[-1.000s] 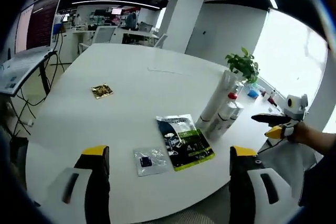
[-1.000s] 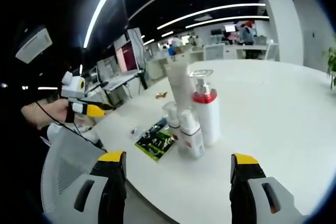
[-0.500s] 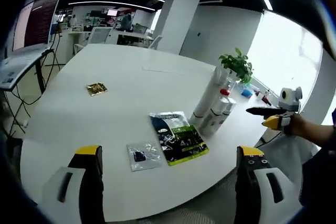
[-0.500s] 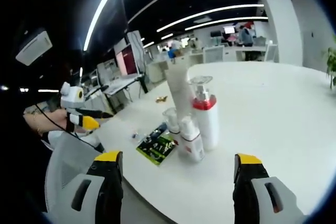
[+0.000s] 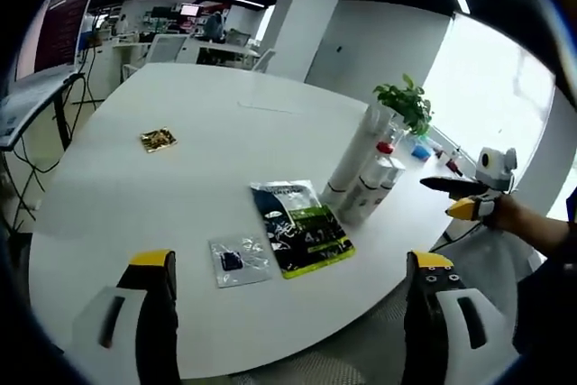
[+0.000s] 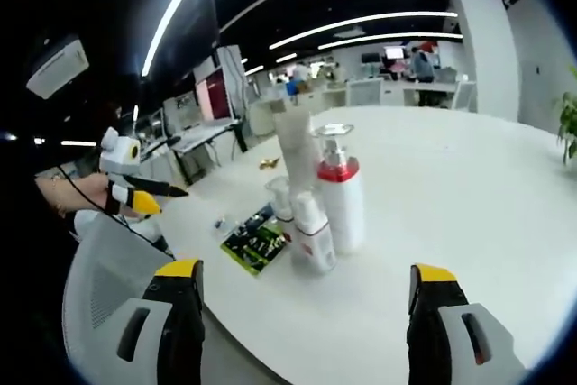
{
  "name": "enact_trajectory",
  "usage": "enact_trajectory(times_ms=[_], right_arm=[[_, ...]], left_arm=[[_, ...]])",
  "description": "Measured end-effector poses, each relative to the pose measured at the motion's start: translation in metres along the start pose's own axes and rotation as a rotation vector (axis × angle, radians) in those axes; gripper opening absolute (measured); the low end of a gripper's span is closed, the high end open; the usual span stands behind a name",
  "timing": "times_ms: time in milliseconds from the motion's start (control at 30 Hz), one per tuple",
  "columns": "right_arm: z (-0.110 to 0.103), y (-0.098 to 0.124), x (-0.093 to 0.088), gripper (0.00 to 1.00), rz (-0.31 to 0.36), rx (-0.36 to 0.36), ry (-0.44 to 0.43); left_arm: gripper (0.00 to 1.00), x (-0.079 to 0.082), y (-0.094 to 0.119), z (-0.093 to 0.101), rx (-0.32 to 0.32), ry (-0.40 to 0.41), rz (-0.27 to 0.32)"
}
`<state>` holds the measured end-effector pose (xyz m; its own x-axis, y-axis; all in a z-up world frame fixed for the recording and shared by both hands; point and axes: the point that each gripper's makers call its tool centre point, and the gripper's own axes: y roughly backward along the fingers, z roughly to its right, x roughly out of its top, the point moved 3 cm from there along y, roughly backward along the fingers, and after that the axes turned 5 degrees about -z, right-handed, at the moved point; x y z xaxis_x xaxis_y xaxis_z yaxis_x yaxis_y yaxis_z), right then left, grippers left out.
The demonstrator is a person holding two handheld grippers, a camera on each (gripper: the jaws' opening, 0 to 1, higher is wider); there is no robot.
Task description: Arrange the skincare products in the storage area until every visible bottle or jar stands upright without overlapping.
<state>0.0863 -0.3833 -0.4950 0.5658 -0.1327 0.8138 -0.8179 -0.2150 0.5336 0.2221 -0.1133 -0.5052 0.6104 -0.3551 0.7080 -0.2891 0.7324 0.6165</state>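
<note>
We see the skincare bottles standing upright in a tight cluster on the white desk [image 6: 469, 187]. In the right gripper view, a pump bottle with a red collar [image 6: 339, 191] stands beside a tall white tube [image 6: 294, 146]; a smaller white pump bottle [image 6: 309, 232] stands in front of them, and a small clear-capped bottle [image 6: 279, 196] sits just to its left. In the left gripper view the same cluster [image 5: 361, 178] stands toward the desk's right edge, with a potted plant [image 5: 407, 105] beyond it.

Just beside the bottles lies a flat dark-and-green sachet [image 5: 297, 227], and next to it a smaller clear packet [image 5: 237, 261]. A small gold packet [image 5: 157, 140] lies well apart, farther along the desk.

We note that the left gripper [image 5: 288, 313] has its jaws spread wide and holds nothing; it hangs off the desk's near edge. The right gripper [image 6: 302, 322] likewise has its jaws spread wide and empty, short of the bottles. Each gripper appears in the other's view, held in a person's hand [image 6: 77, 194]. A grey mesh chair [image 6: 108, 259] stands by the desk edge.
</note>
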Motion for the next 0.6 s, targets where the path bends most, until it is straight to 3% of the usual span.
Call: enact_trajectory(times_ms=[600], right_arm=[[0.01,0.0,-0.005,0.98,-0.019,-0.043,-0.037]], left_arm=[[0.99,0.014,-0.02,-0.015,0.003,-0.004,-0.034]])
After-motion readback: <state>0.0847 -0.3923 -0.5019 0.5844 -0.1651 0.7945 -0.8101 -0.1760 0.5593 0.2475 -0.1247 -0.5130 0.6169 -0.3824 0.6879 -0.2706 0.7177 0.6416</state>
